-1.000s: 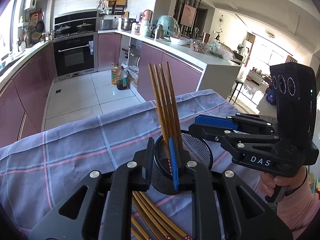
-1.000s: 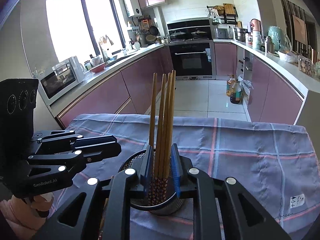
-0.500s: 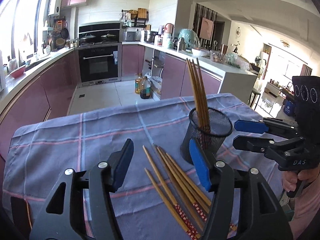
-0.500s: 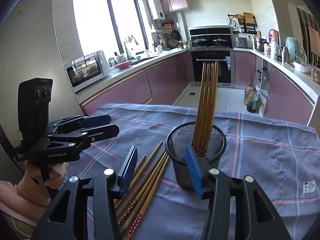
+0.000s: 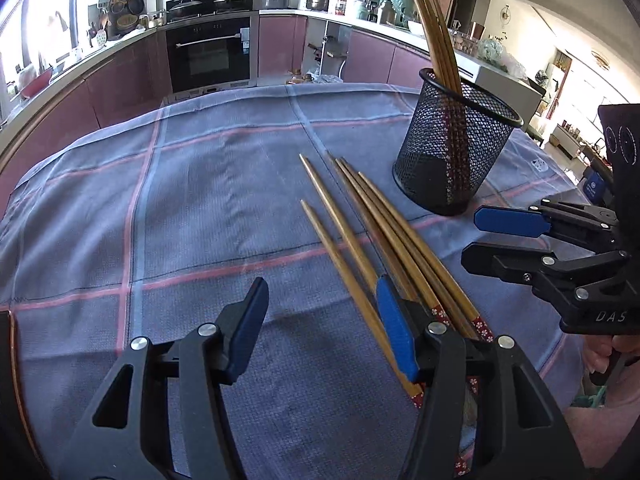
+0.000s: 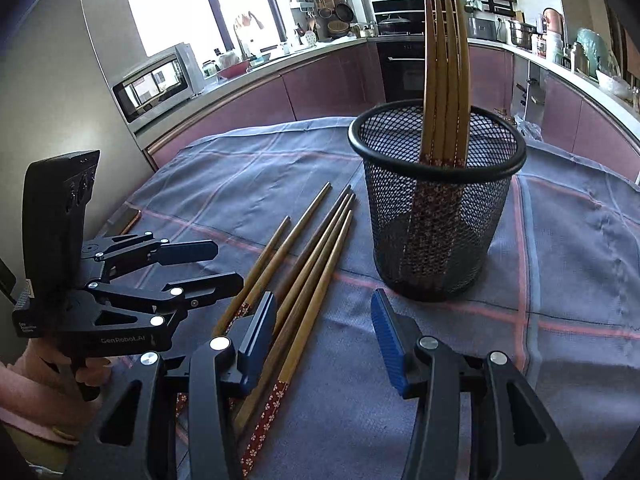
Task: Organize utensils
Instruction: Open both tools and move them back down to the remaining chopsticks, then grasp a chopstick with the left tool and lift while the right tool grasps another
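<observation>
A black mesh cup (image 5: 452,152) (image 6: 436,216) stands on the cloth, and several brown chopsticks (image 5: 436,28) (image 6: 444,60) stand upright in it. Several more chopsticks (image 5: 360,232) (image 6: 308,264) lie side by side on the cloth in front of the cup. My left gripper (image 5: 320,332) (image 6: 224,266) hovers low over their near ends. Its jaws are closing, with one stick beside the right pad (image 5: 394,332) and nothing pressed. My right gripper (image 6: 324,332) (image 5: 484,238) stands open over the patterned ends, with sticks by its left pad (image 6: 260,332).
A blue plaid cloth (image 5: 180,208) (image 6: 560,260) covers the table. Its far edge drops to the kitchen floor. Purple cabinets, an oven (image 5: 210,52) and a microwave (image 6: 156,80) stand beyond. A hand in a pink sleeve (image 6: 24,392) holds the left gripper.
Both grippers were shut on chopstick bundles standing in the cup. They let go, opened, and drew back and down to the chopsticks lying on the cloth.
</observation>
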### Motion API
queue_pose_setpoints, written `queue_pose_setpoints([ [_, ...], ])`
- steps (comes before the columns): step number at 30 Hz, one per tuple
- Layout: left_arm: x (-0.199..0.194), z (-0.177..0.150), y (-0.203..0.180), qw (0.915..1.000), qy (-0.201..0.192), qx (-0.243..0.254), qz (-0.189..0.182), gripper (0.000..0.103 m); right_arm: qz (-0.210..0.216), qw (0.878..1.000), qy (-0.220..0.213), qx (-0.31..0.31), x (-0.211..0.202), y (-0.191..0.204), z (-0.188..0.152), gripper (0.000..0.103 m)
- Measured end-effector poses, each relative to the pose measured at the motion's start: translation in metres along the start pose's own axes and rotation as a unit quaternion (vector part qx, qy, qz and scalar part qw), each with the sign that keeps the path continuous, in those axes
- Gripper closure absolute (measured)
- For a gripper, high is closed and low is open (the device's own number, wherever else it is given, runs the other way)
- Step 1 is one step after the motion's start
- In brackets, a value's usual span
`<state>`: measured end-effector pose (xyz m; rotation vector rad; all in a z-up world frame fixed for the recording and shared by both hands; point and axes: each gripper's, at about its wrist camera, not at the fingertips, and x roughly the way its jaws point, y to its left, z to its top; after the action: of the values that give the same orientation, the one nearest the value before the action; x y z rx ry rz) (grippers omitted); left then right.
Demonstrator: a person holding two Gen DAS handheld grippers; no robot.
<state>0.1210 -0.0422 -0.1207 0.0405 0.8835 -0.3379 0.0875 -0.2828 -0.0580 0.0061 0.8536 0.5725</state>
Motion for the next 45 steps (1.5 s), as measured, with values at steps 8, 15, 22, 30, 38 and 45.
queue_pose_setpoints([
  [8, 0.002, -0.005, -0.008, 0.9998, 0.003, 0.012, 0.012, 0.05, -0.013, 1.0, 0.011, -0.004, 0.007, 0.003, -0.003, 0.058],
  [15, 0.005, -0.002, -0.008, 0.9996, 0.01, 0.021, 0.018, 0.055, -0.026, 0.999, 0.017, -0.013, 0.011, 0.004, -0.005, 0.062],
  [22, 0.008, 0.001, -0.006, 0.9993, 0.011, 0.025, 0.023, 0.065, -0.034, 0.999, 0.027, -0.027, 0.016, 0.006, -0.008, 0.067],
  [30, 0.009, 0.003, -0.002, 0.9995, 0.01, 0.021, 0.022, 0.078, -0.051, 0.997, 0.033, -0.037, 0.021, 0.01, -0.005, 0.077],
  [38, 0.009, 0.003, 0.0, 0.9997, 0.009, 0.01, 0.02, 0.085, -0.042, 0.999, 0.032, -0.013, 0.026, 0.005, -0.001, 0.091],
  [45, 0.005, 0.001, 0.007, 0.9998, 0.004, -0.014, 0.015, 0.092, -0.029, 0.999, 0.026, 0.02, 0.021, -0.004, -0.001, 0.097],
])
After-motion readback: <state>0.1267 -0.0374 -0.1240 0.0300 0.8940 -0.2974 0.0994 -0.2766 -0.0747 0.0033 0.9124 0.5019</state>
